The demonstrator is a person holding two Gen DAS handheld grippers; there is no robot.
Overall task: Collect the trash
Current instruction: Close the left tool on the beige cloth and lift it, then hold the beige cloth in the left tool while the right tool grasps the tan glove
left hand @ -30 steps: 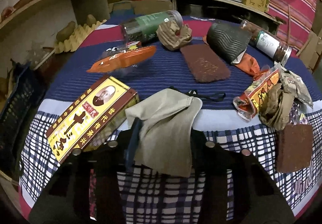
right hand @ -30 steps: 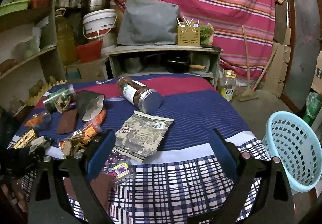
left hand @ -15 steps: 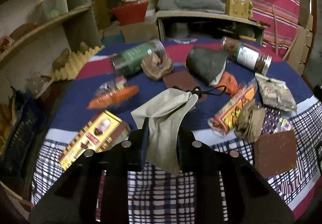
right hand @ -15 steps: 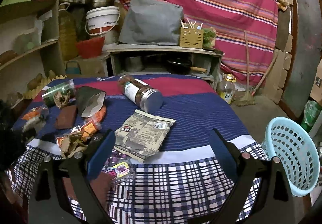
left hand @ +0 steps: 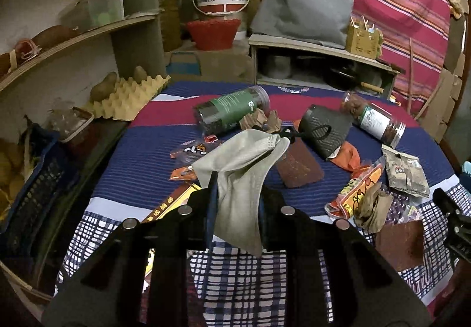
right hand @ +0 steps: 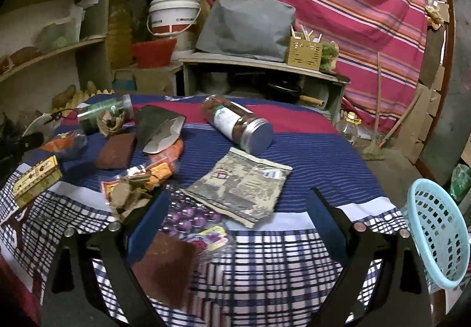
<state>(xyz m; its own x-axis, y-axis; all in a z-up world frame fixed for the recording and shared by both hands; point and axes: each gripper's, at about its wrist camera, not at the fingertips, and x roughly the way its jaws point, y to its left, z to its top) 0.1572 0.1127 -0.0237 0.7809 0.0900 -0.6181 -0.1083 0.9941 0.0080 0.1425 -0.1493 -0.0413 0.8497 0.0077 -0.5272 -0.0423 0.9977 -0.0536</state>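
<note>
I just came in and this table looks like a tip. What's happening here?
A person is collecting trash with a pair of tongs in each hand. The left tongs have just closed on a crumpled beige face mask and hold it above the striped and checked tablecloth. The right tongs are open and empty over a brown scouring pad and wrappers. A light blue plastic basket stands beside the table.

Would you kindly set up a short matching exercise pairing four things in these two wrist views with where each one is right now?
Things:
1. face mask
2. light blue basket
3. silver-lidded jar
4. white bucket

Places:
A. lying on its side on the cloth
B. beside the table's right edge
C. on the shelves behind
D. clamped in the left gripper

Pairs: 1-D, 2-B, 3-A, 4-C
</note>
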